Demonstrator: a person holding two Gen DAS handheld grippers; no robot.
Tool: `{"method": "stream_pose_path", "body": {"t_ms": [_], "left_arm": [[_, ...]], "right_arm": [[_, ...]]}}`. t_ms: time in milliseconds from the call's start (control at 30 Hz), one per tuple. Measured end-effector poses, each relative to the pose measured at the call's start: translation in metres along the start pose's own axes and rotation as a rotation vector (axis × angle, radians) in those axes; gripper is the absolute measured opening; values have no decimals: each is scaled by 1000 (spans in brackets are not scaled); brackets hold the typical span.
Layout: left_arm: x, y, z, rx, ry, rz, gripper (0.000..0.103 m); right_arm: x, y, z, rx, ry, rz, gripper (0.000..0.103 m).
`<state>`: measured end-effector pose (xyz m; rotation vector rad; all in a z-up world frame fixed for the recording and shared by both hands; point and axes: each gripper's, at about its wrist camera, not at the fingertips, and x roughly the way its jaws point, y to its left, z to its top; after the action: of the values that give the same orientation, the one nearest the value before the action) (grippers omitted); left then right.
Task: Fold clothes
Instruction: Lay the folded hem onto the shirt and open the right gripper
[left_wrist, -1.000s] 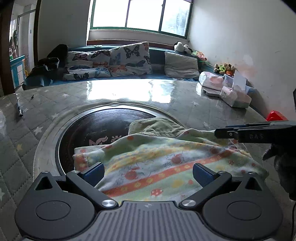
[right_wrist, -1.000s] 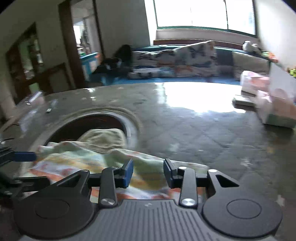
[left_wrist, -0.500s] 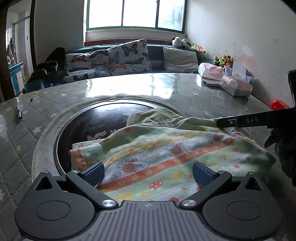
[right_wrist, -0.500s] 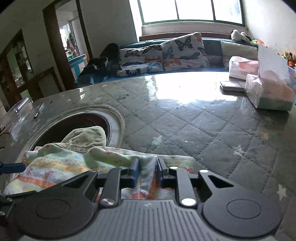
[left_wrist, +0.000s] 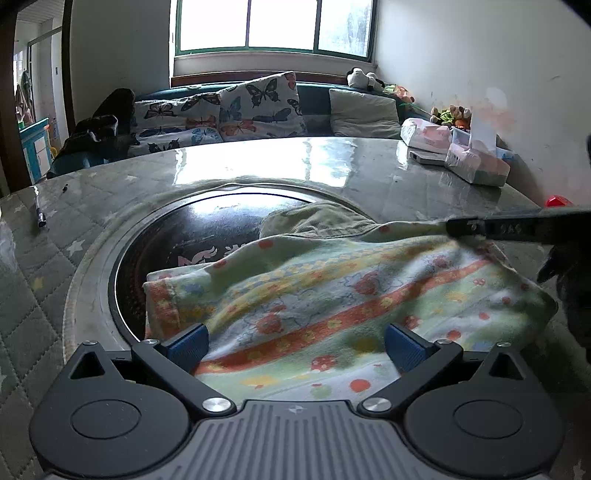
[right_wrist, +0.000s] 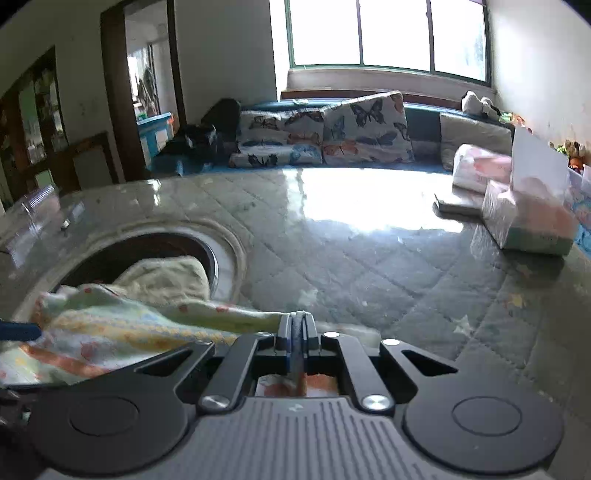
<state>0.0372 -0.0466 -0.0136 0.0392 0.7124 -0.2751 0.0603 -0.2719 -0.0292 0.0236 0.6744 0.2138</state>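
Table: quilted grey-green cover under a glossy sheet; a round dark inset sunk into its near-left part
Patterned cloth: pale green with orange stripes and red dots; spread over the near edge of the inset and onto the cover, one corner raised at the right
Olive garment: bunched just behind the cloth, partly under it
Tissue packs: far right on the table, well apart from the cloth
Left gripper: blue pads wide apart; low over the cloth's near edge, gripping nothing
Right gripper: jaws pinched together on the cloth's raised corner
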Motion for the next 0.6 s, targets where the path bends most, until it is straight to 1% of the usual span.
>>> {"method": "stream_pose_path", "body": {"t_ms": [33, 100, 133, 267, 367, 467, 600], "left_arm": [[0, 0, 0, 0, 0, -1, 103], [-1, 2, 0, 2, 3, -2, 103], [-1, 3, 1, 3, 5, -2, 103], [-7, 2, 6, 5, -8, 4, 103], [-12, 6, 12, -3, -28, 9, 103], [-13, 9, 19, -14, -43, 22, 102], [-7, 14, 31, -46, -48, 37, 102]], "right_arm": [[1, 0, 0, -2, -1, -4, 5], [1, -1, 1, 7, 2, -11, 10], [0, -2, 2, 16, 4, -12, 11], [-10, 0, 7, 14, -13, -6, 11], [-13, 9, 11, -7, -24, 31, 11], [-8, 25, 15, -42, -21, 87, 11], [5, 36, 17, -66, 9, 113, 11]]}}
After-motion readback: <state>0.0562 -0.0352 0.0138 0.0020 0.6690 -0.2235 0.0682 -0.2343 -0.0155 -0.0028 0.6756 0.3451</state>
